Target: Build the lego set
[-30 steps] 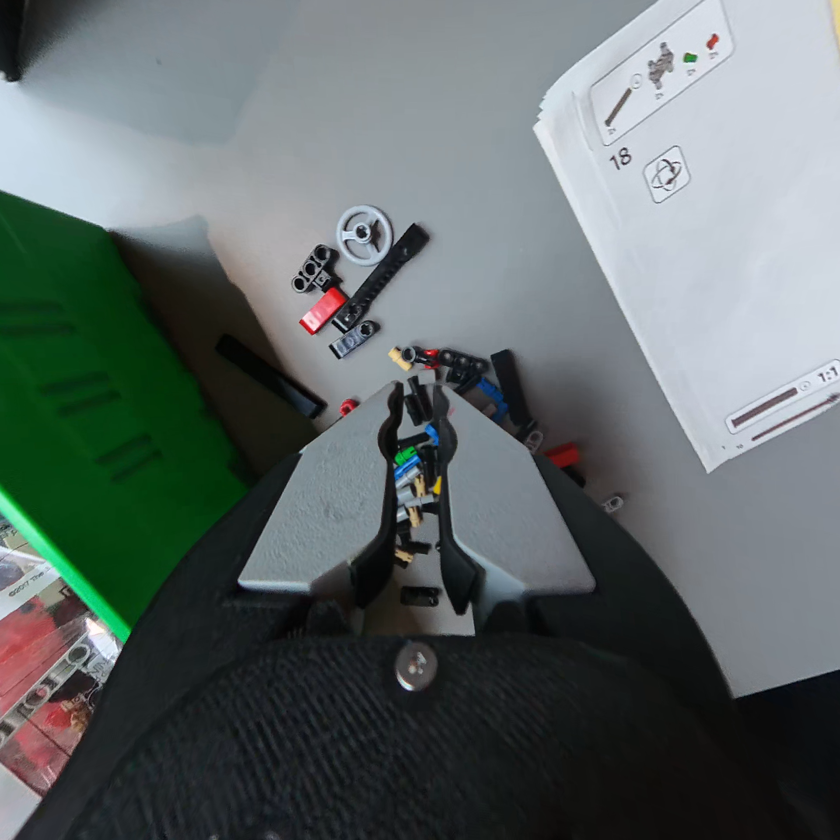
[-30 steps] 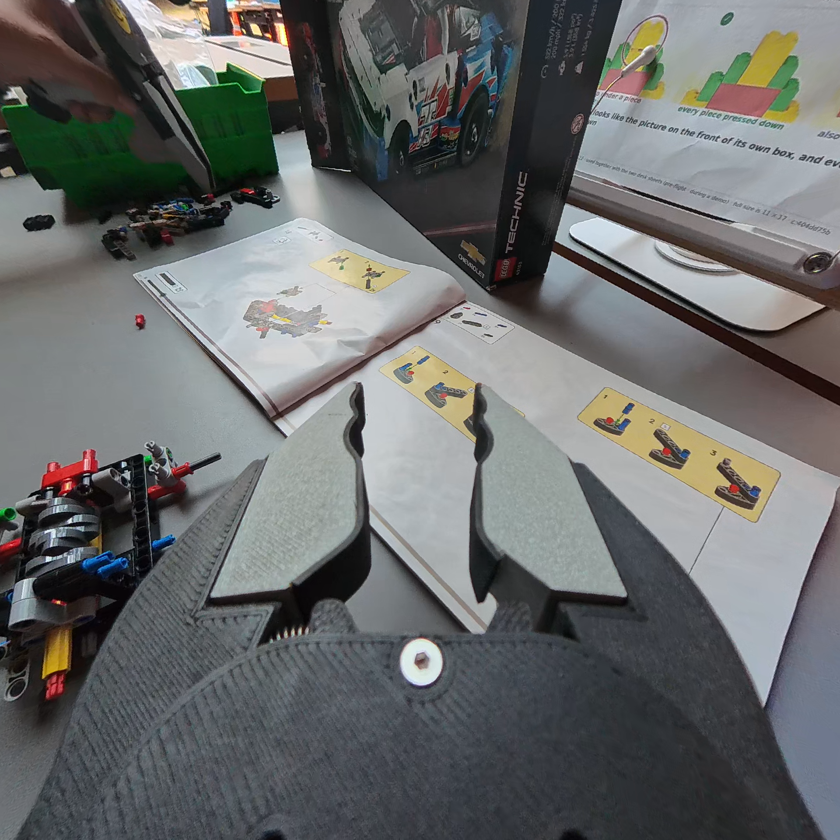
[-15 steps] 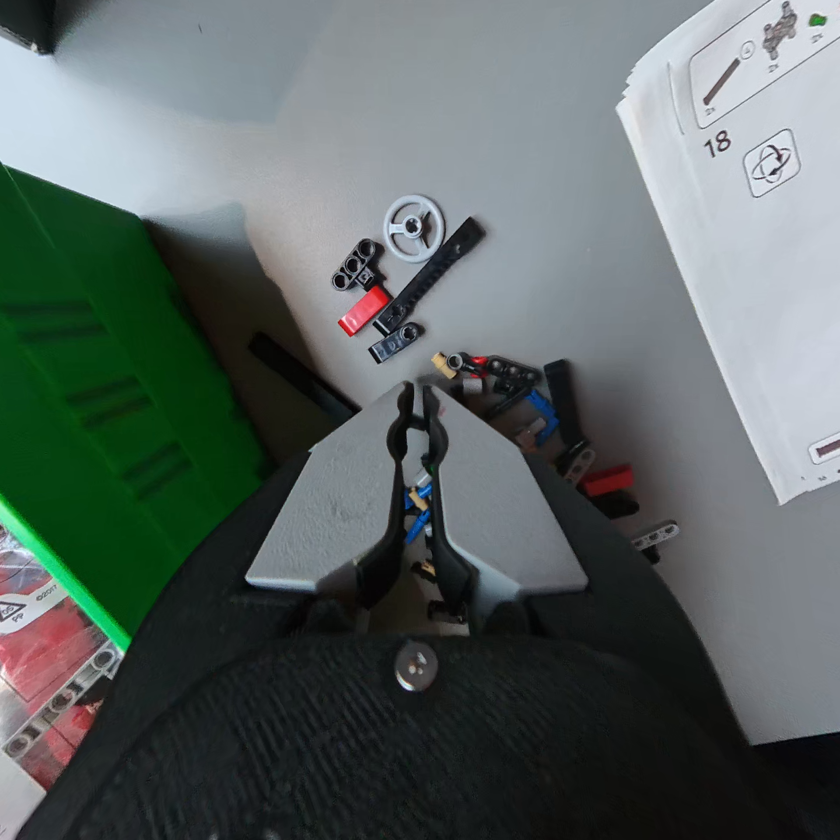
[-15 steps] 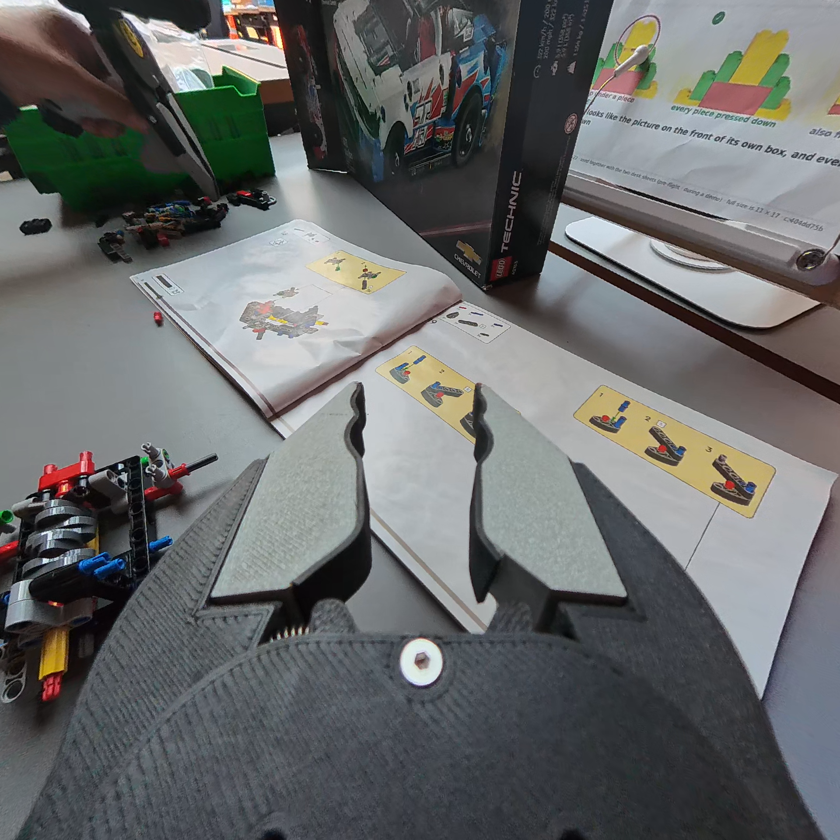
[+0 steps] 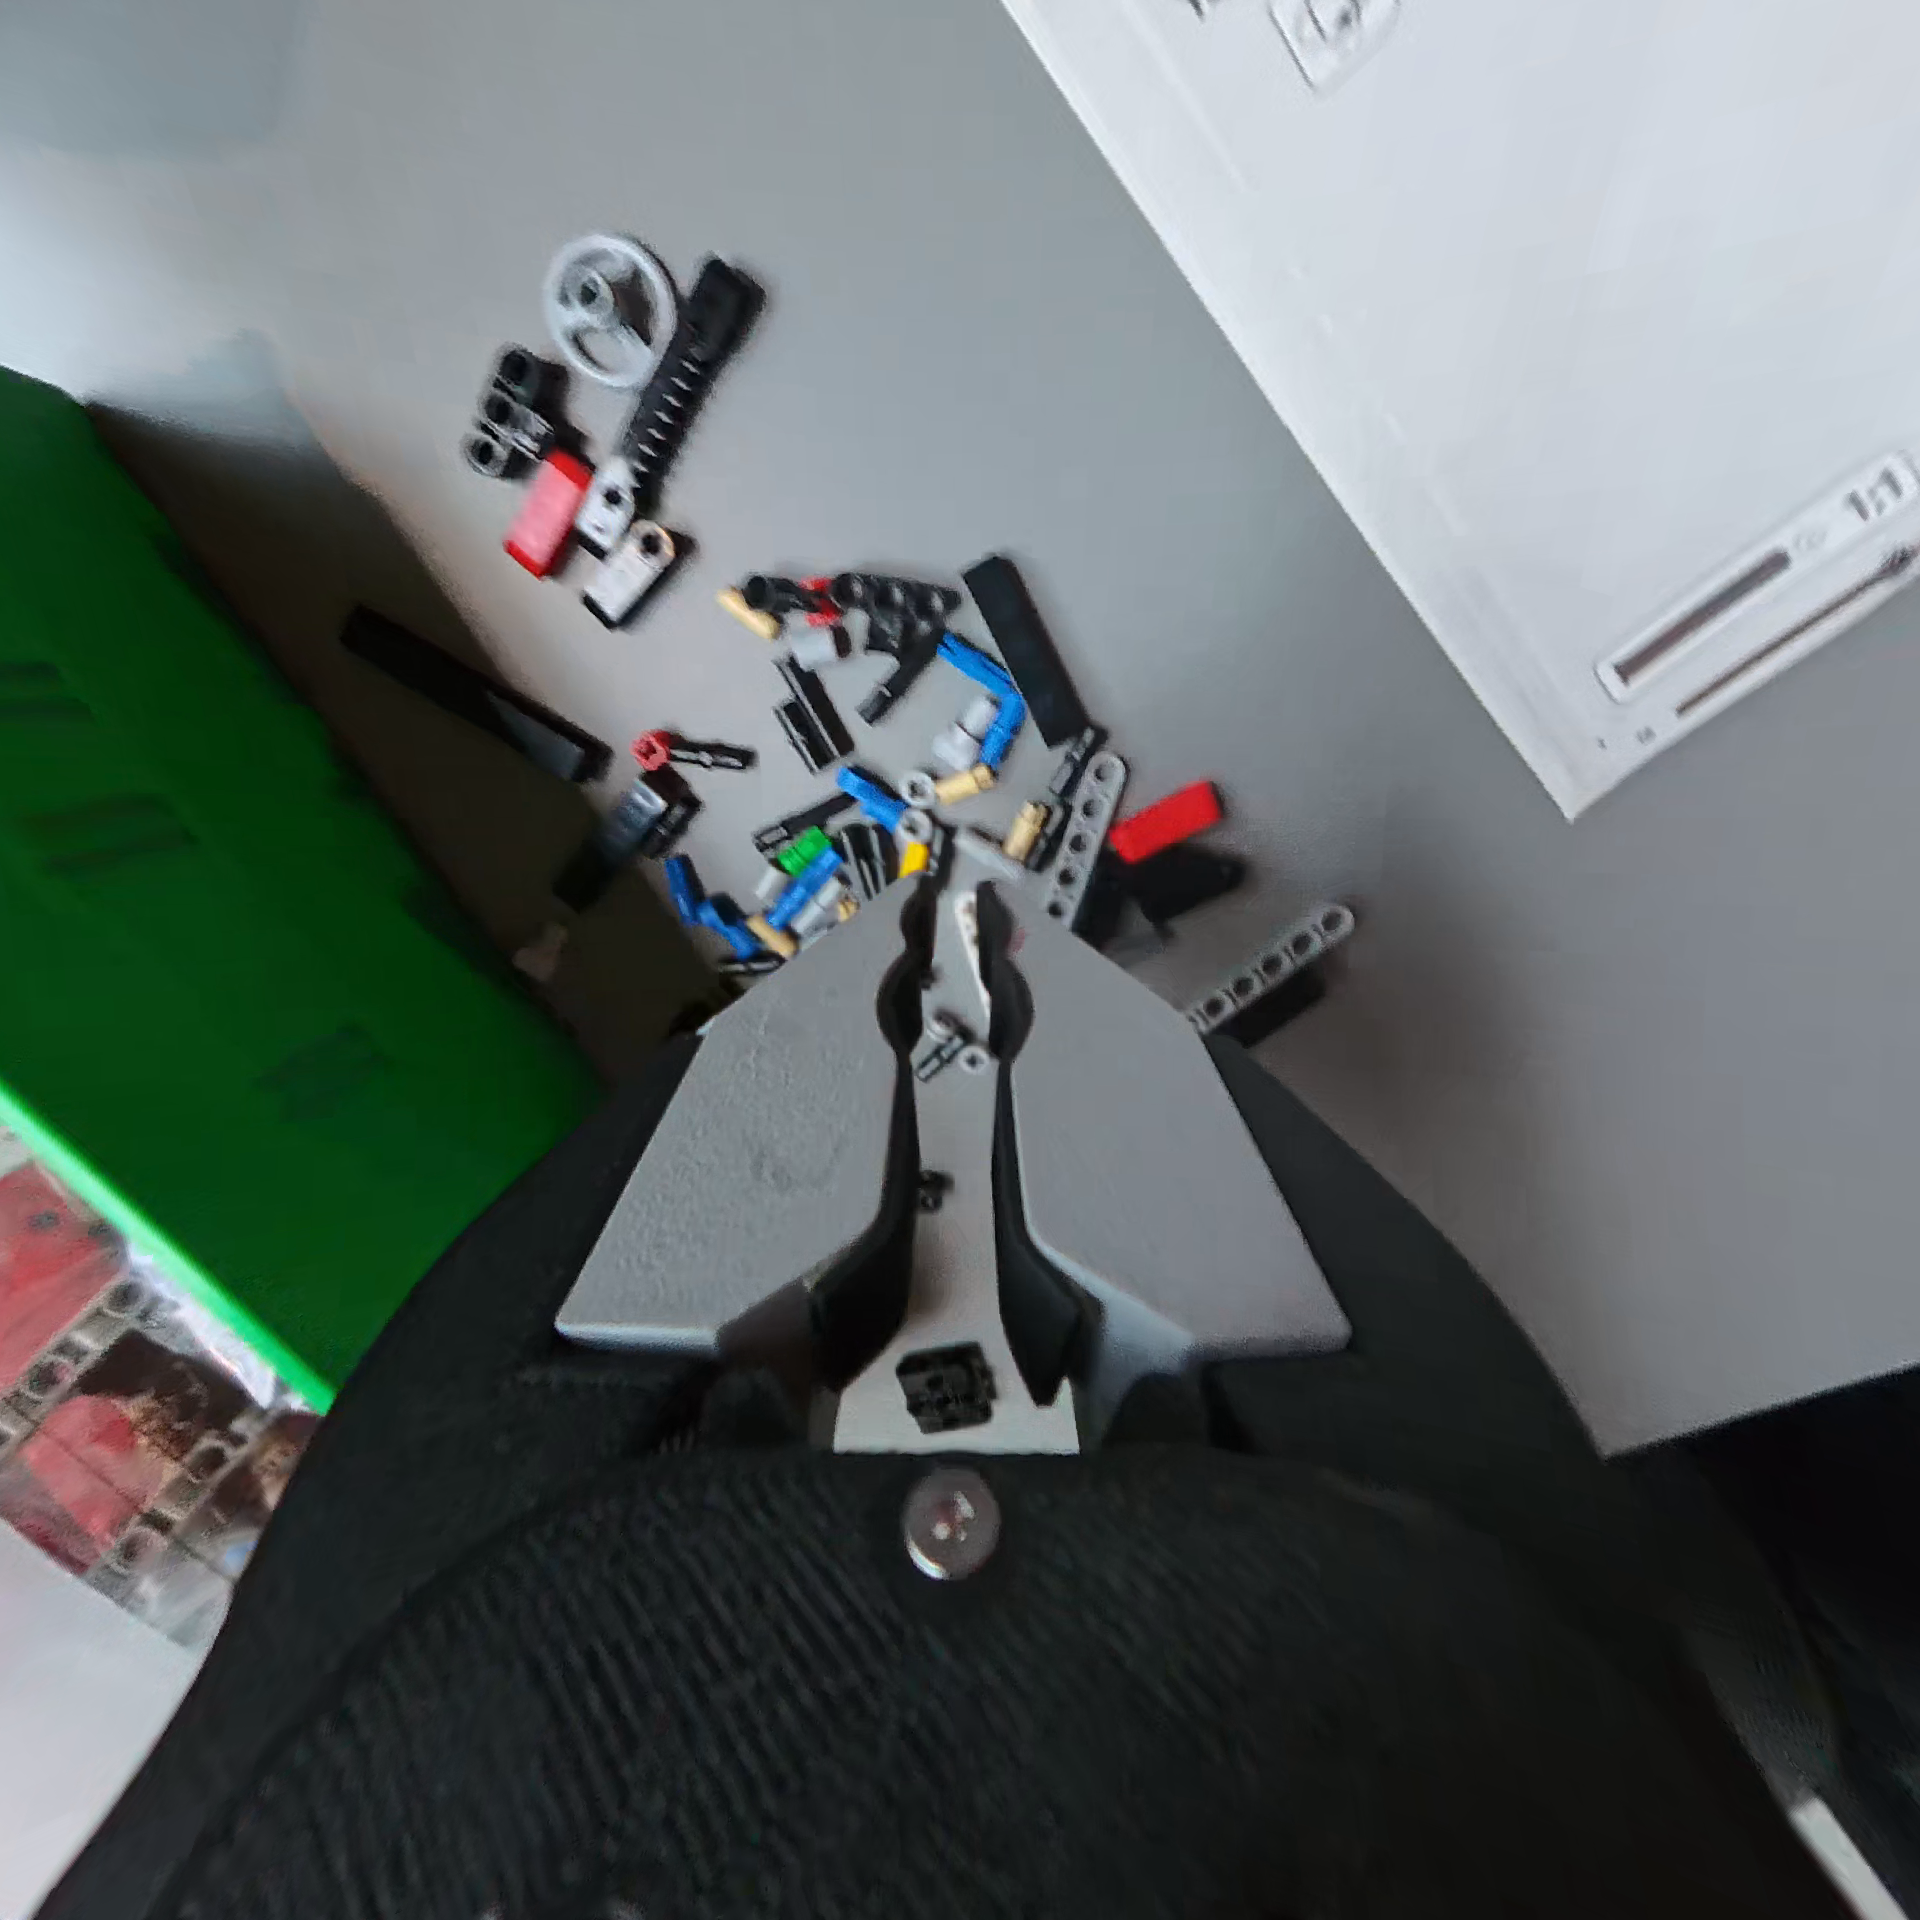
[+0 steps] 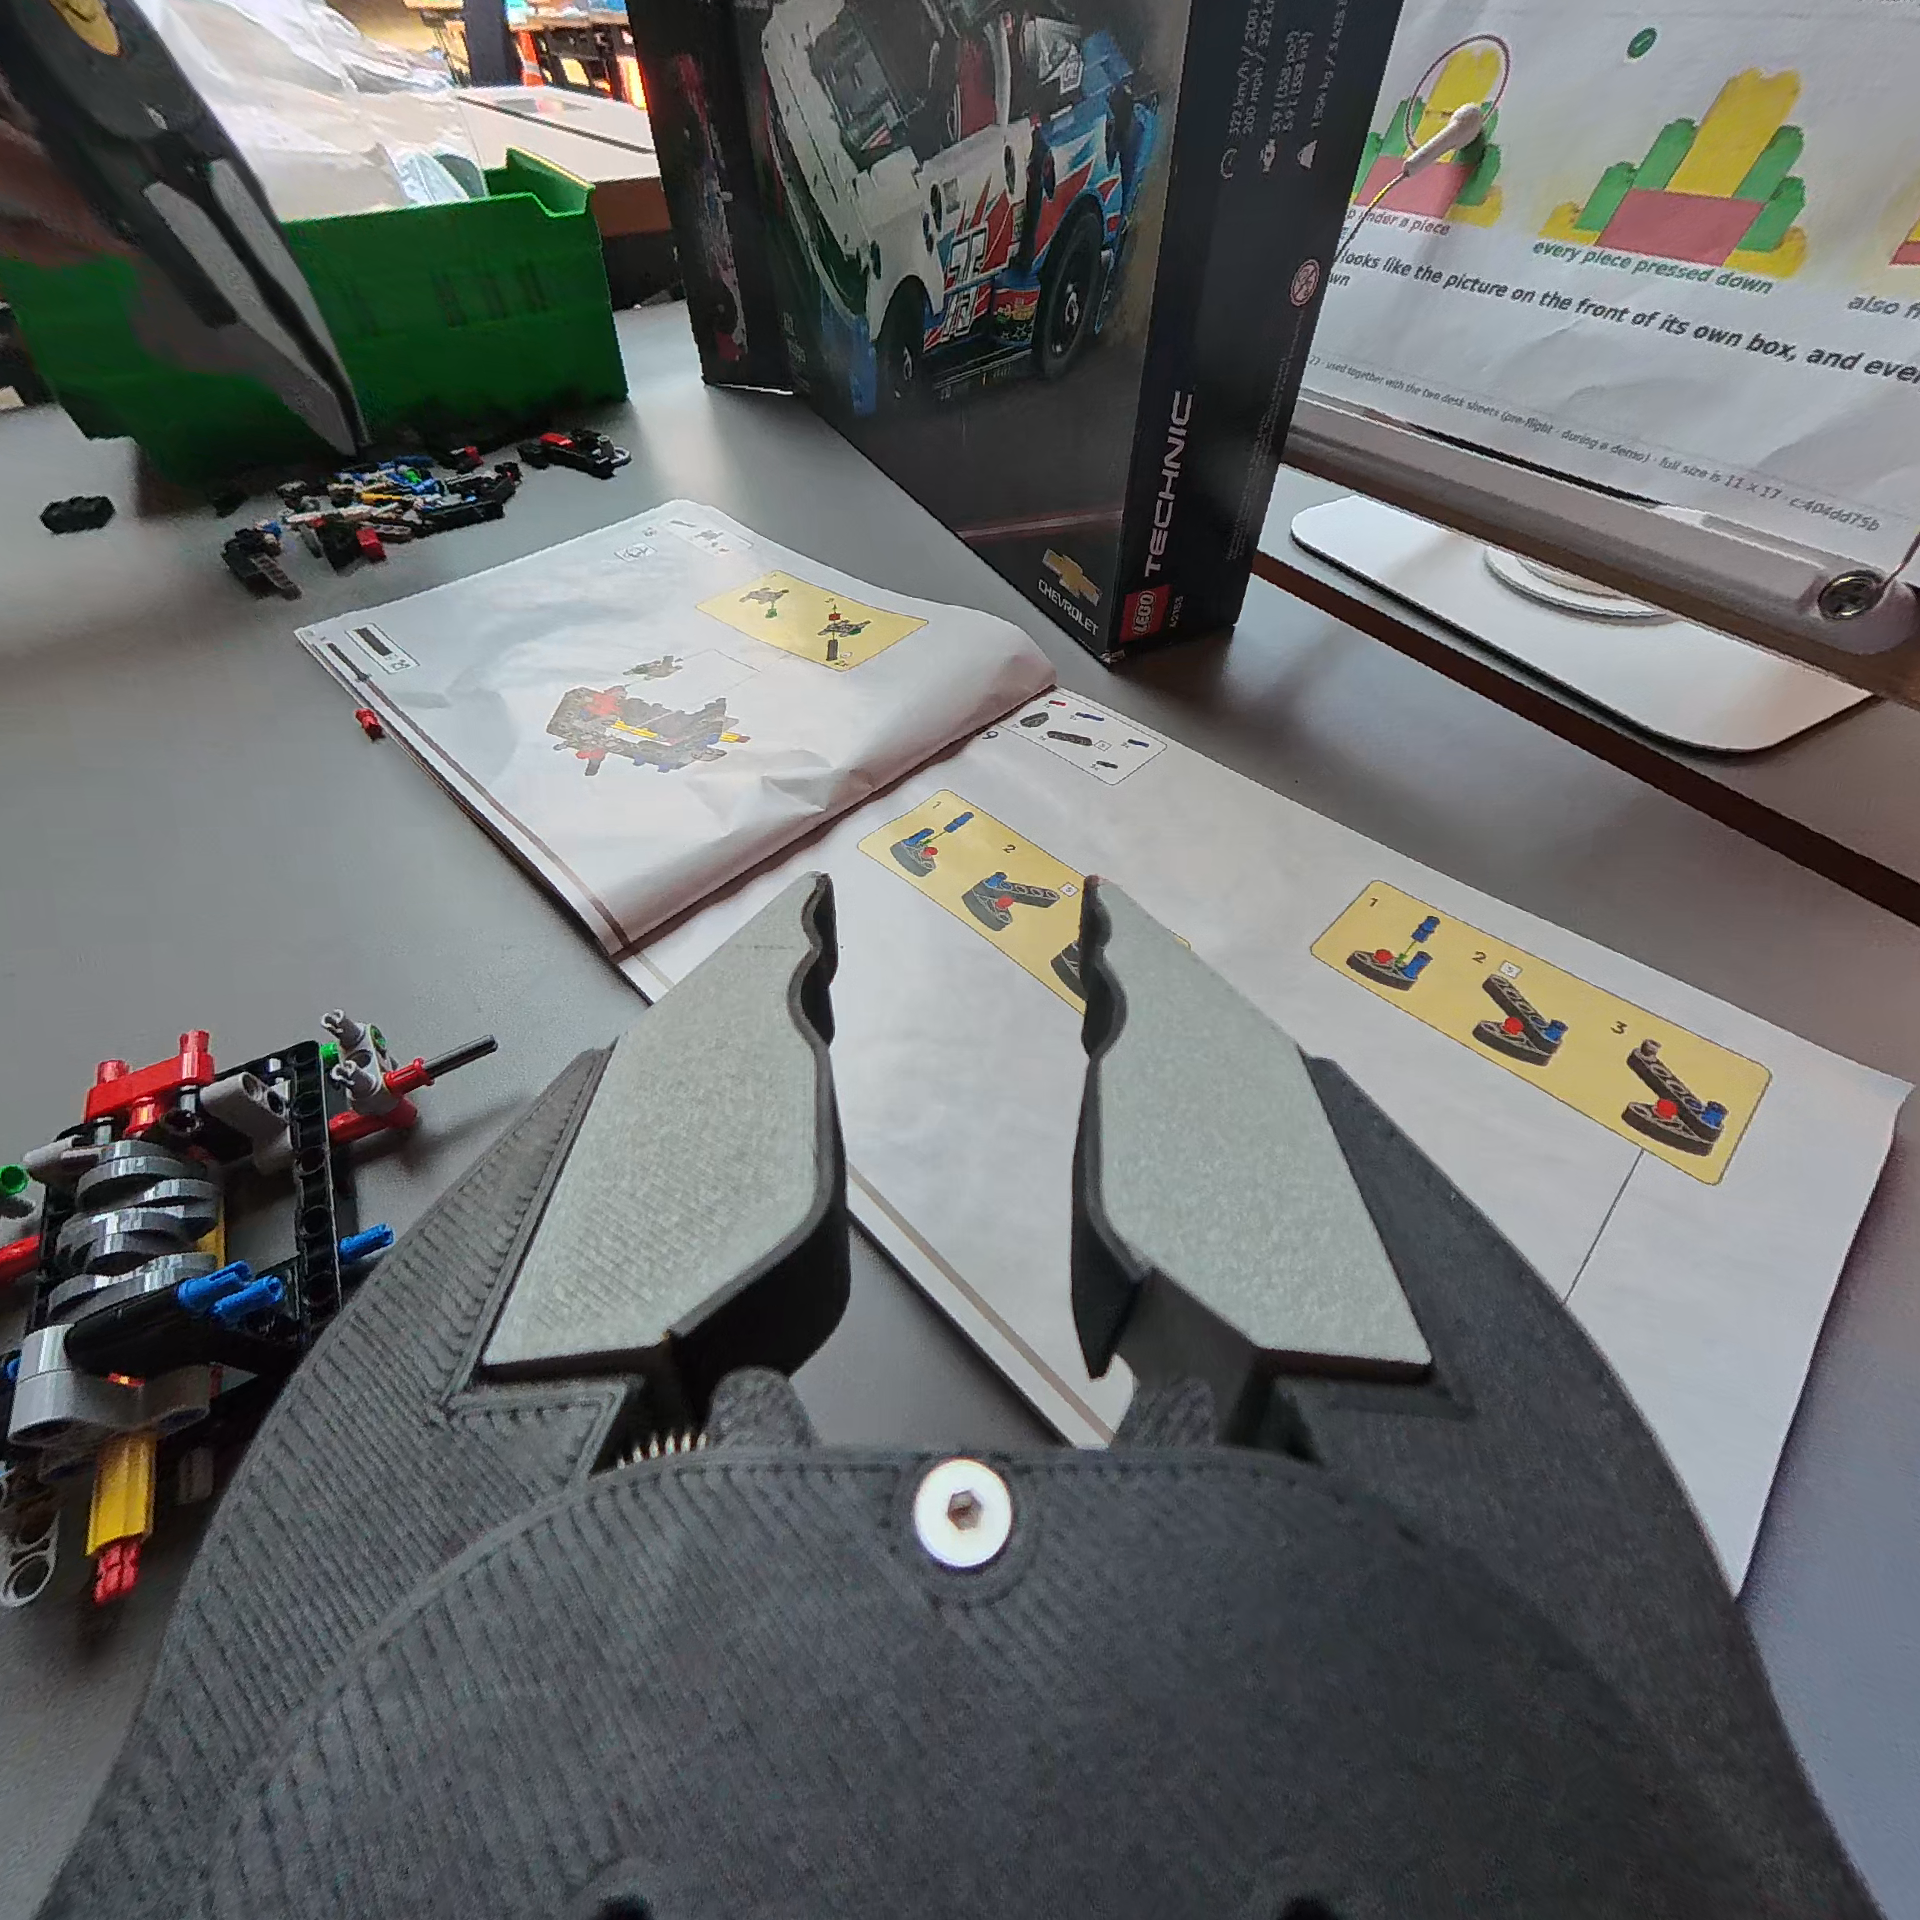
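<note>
Grey tabletop (image 6: 208, 831) runs under both of my tools. Nearest me, the right tongs (image 6: 956, 894) hang spread and empty over the open booklet (image 6: 675, 675), level and pointing far, unchanged over the last second. The half-built chassis (image 6: 177, 1216) lies at near left, untouched.

Farther off at far left, the left tongs (image 5: 953, 904) point steeply down at the loose pile (image 5: 894, 748) beside the green bin (image 5: 208, 831). A second ago they were down among the pieces and closing; now they have risen, and more of the pile shows below them. They are nearly pressed together, with a pale piece (image 5: 968, 935) between the tips. Through the blur I cannot tell whether it is pinched or simply lying beneath. If it is gripped, I judge the next part is picked and ready to carry to the chassis. The box (image 6: 987, 260) stands farthest.
</note>
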